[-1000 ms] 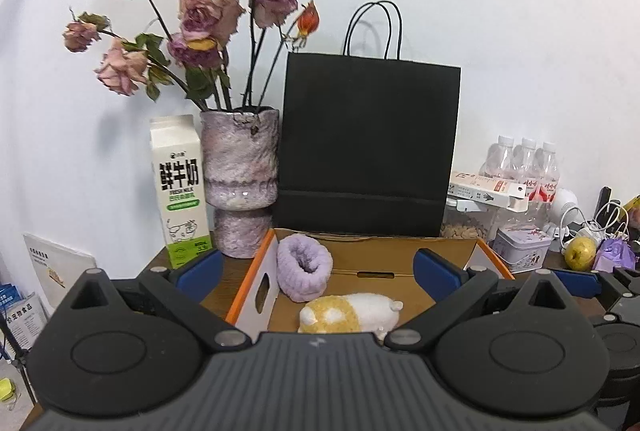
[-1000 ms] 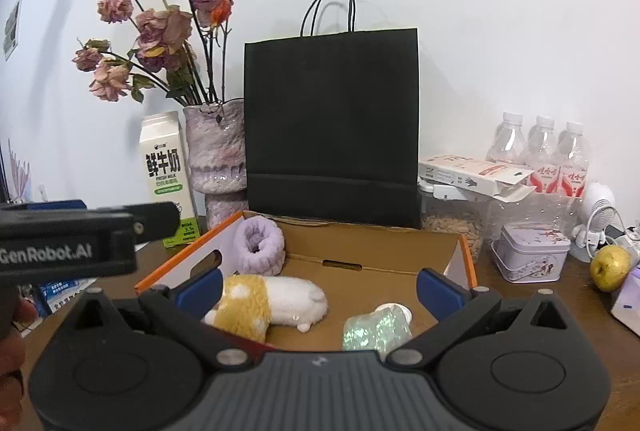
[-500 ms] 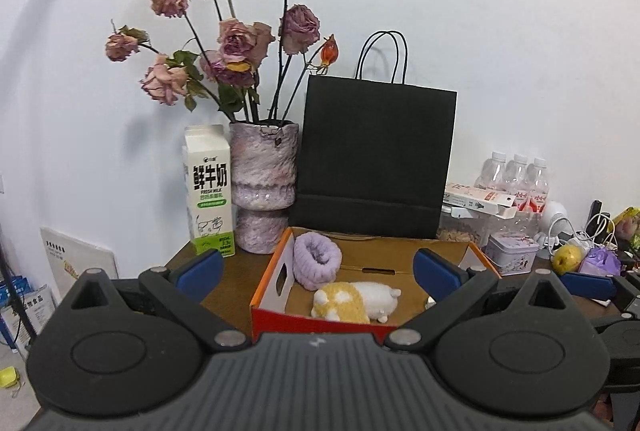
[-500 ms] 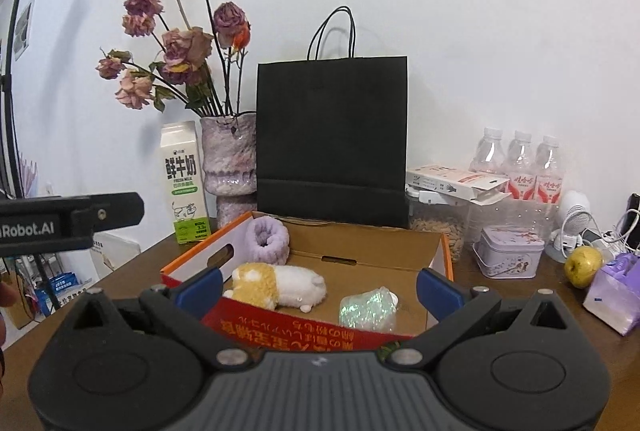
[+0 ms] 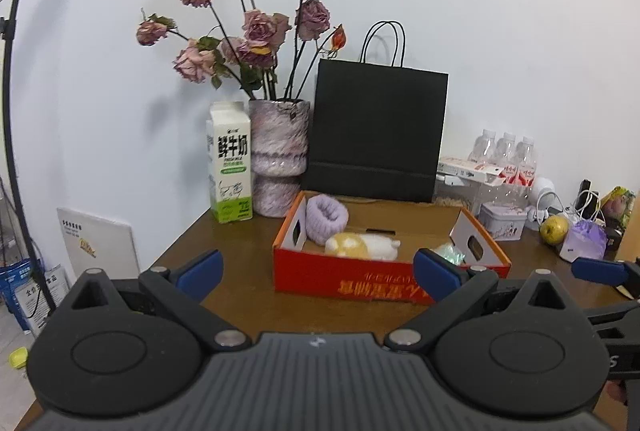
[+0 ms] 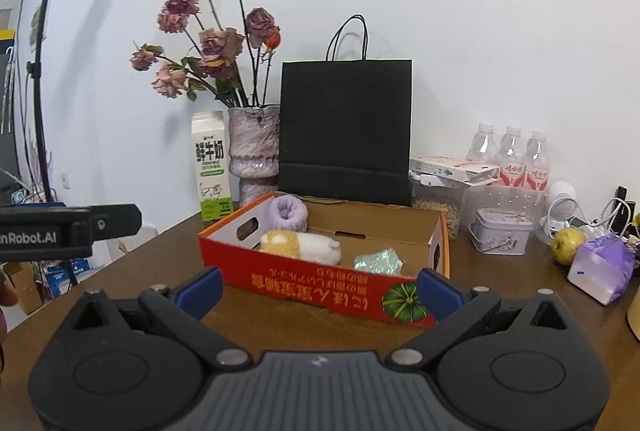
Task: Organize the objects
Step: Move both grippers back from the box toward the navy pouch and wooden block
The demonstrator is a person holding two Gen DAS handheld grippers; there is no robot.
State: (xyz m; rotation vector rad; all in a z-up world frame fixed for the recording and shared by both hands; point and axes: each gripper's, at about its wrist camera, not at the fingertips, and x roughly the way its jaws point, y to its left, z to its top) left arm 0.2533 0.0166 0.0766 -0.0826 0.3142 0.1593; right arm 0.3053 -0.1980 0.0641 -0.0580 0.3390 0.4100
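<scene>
- White wall backed a brown wooden desk [image 6: 280, 315], crowded along its rear edge with a milk carton [image 6: 211, 167], a vase of dried roses [image 6: 253, 151] and a black paper bag [image 6: 346, 131].
- An open red cardboard box [image 6: 312, 281] sat near the middle of the desk, its printed front wall facing both cameras.
- Inside the box lay a purple plush ring [image 6: 288, 213] against the back left corner, a yellow-and-white plush toy [image 6: 300, 245] lying on its side just in front of it, and a shiny greenish wrapped item [image 6: 378, 261] toward the right end.
- To the right of the box, loose on the desk, stood a small lidded tin [image 6: 502, 231], a yellow-green apple [image 6: 568, 245] and a purple packet [image 6: 602, 267], with water bottles [image 6: 512, 159] behind.
- The left gripper [image 5: 316, 271] was released, jaws wide apart and empty, held short of the box front.
- The right gripper [image 6: 318, 289] was likewise spread and carried nothing, also short of the box.
- By judgement, the plush pieces would be light and squashy, best pinched across the body's middle; the apple would be firm and smooth, so a grip across its widest part would hold best; the tin is rigid and should be taken by opposite side walls.
</scene>
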